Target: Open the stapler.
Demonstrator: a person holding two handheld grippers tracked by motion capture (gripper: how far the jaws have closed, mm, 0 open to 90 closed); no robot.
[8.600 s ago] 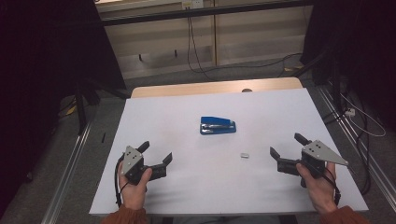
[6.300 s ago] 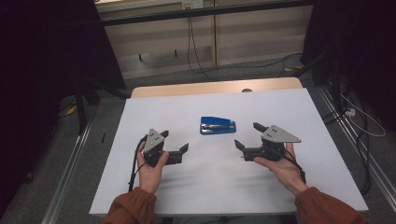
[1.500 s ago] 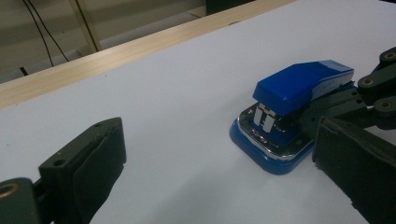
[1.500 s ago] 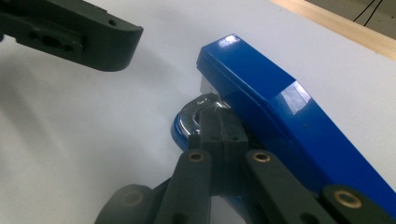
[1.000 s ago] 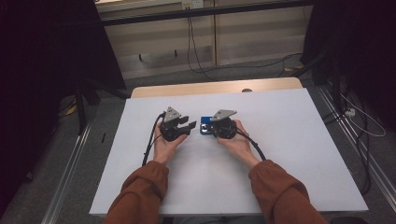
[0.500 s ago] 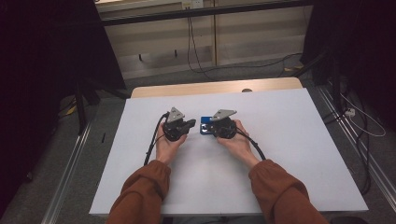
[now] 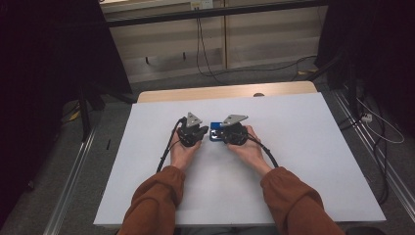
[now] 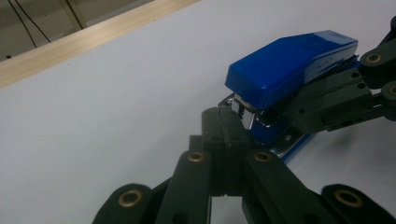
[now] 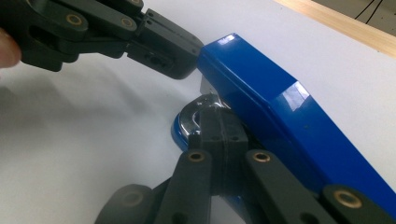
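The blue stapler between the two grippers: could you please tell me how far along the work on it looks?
Done: both grippers have reached the blue plastic stapler on the white table. In hand: the left gripper, jaws together, sits at the metal piece under its raised blue top; the right gripper, also shut, rests at the chrome front of its base. Left: whatever follows; nothing has visibly come out yet.

White surface (image 7: 313,161) had wooden far edge (image 7: 225,92). Grey floor (image 7: 161,81) carried loose cables (image 7: 205,54). Pale wall panels (image 7: 254,34) behind; dark sides.
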